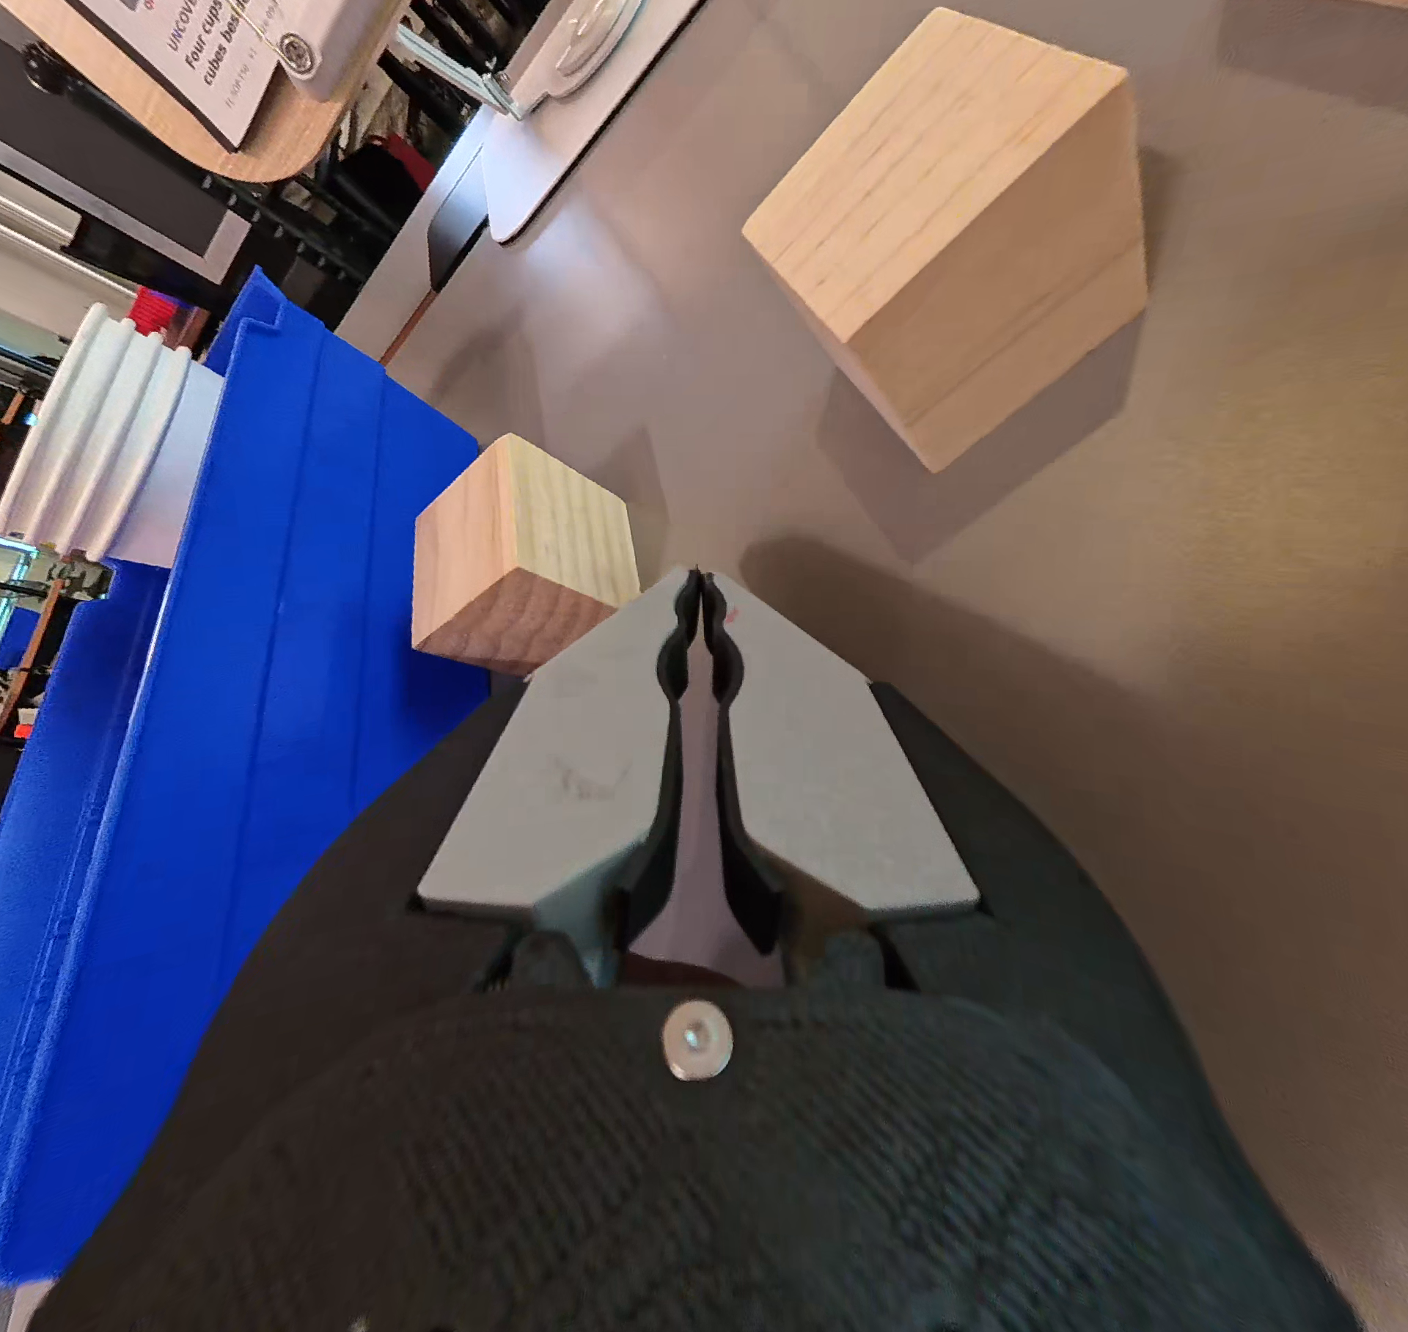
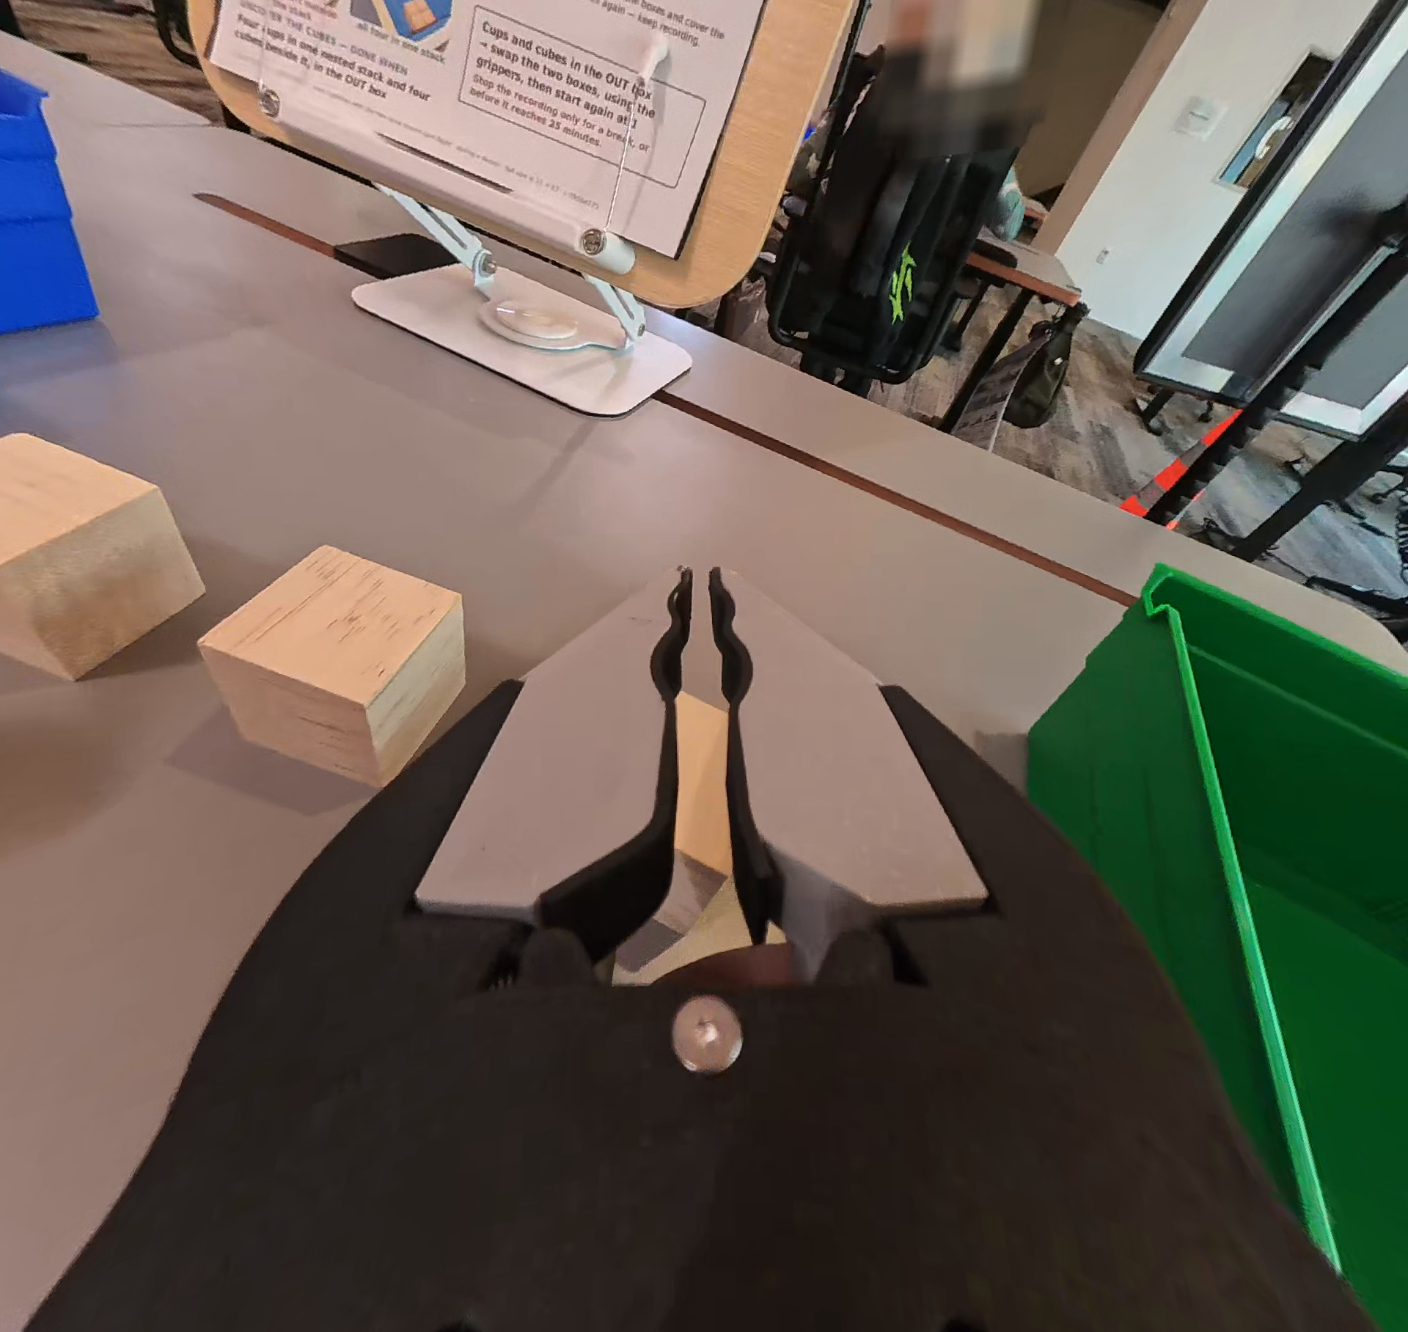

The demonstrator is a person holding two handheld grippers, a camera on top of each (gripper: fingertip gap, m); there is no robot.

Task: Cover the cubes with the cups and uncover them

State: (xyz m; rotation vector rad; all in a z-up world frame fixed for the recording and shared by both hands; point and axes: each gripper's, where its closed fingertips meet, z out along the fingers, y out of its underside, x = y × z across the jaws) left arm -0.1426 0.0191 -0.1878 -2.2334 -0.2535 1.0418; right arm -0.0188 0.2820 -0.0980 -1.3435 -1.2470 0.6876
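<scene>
Instruction sheet (image 2: pixel 488 53) on stand, printed text, wooden cubes (image 2: pixel 335 655) nearby

There's a wooden-backed instruction stand (image 2: pixel 533 76) at the far edge of the grey desk (image 2: pixel 686 472). A blue bin (image 2: pixel 38 244) sits off to its left and a green bin (image 2: pixel 1257 838) nearer on its right. Behind the stand there's a black chair (image 2: pixel 876 267).
</scene>
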